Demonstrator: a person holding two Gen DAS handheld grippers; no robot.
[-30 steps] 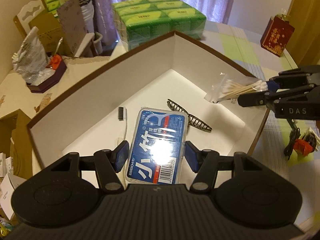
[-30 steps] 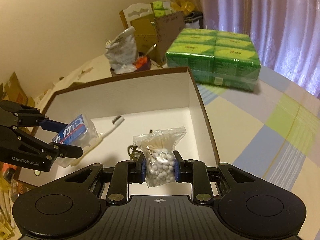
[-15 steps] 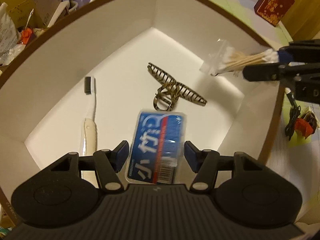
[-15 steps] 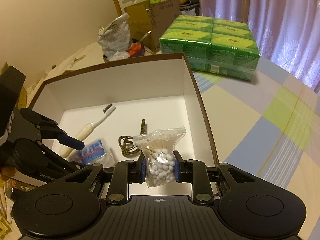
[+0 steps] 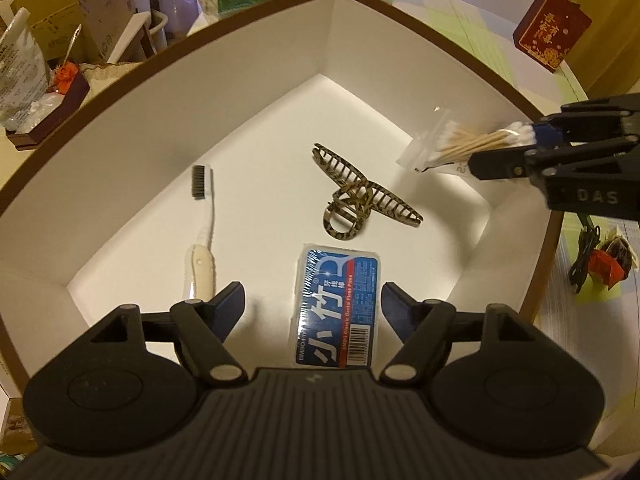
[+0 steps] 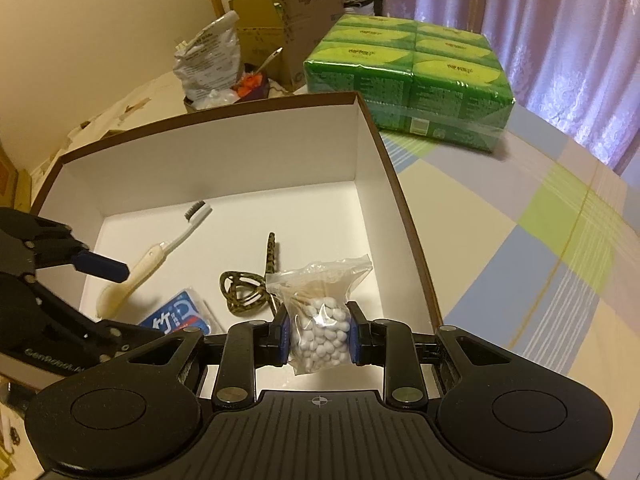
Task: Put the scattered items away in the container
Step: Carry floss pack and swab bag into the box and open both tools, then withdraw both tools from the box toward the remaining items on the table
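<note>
**Two grippers over the box, one item left to drop**

Both tools are inside my view. My right gripper [image 6: 319, 334] is clamped on the bag of cotton swabs [image 6: 318, 312], pads squeezing the bud end, and it hangs over the box [image 6: 256, 152] near the wall at 3 o'clock. My left gripper [image 5: 312, 300] stands wide apart and holds nothing; the floss pick pack [image 5: 338, 308] lies flat on the box floor between its fingers, touching neither.

To do this step well, I'd carry the swab bag further inward toward 12 o'clock, clear of the rim, lower it close to the floor and only then spread the pads, aiming for the bare patch at 2 o'clock from the hair claw [image 5: 362, 194] so it doesn't land on top of it. The toothbrush [image 5: 200, 232] lies out at 10 o'clock, well away.

Against a second ago: the left pads were shut on the floss pack, held above the box; half a second ago it was low inside and the grip already loosening. Now it is released. The right gripper's hold on the bag is unchanged, though it has shifted slightly.
</note>
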